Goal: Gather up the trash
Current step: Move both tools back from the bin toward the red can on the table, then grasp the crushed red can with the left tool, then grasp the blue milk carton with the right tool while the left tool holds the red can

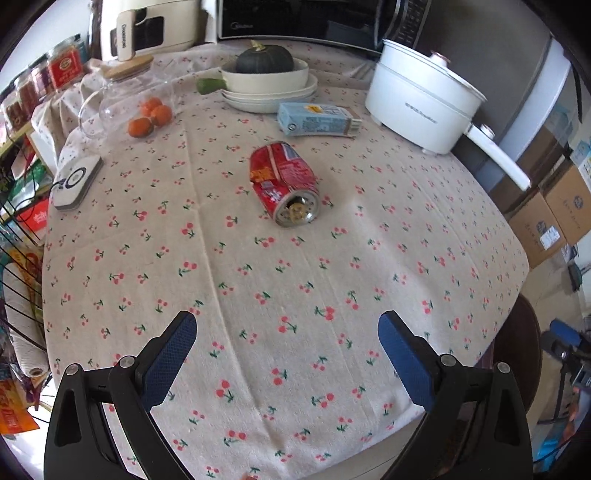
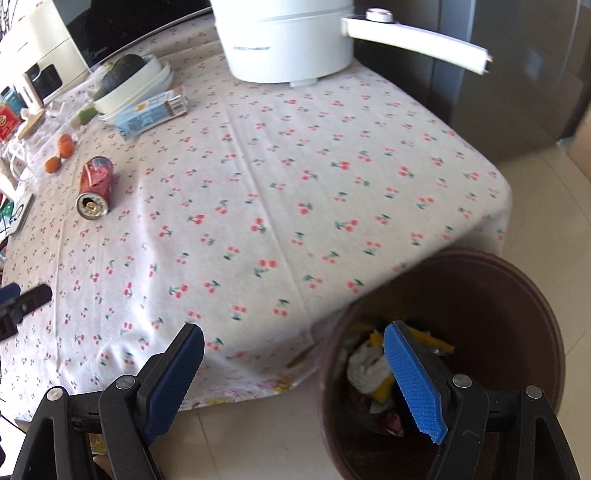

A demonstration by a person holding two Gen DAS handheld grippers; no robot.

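A crushed red can (image 1: 284, 182) lies on its side in the middle of the cherry-print tablecloth (image 1: 258, 295); it also shows in the right wrist view (image 2: 95, 187). A flattened light-blue carton (image 1: 318, 119) lies behind it, also seen from the right (image 2: 151, 112). My left gripper (image 1: 287, 325) is open and empty, above the cloth, well short of the can. My right gripper (image 2: 293, 338) is open and empty, at the table's corner over a brown trash bin (image 2: 517, 295) that holds crumpled paper and wrappers. The left gripper's fingertips (image 2: 35, 295) show at the right view's left edge.
A white electric pot (image 1: 424, 99) with a long handle stands at the back right. A bowl with a dark squash (image 1: 264, 61), a glass jar with oranges (image 1: 147, 114), a white device (image 1: 75, 181), a microwave (image 1: 306, 18) and a wire rack (image 1: 18, 258) ring the table.
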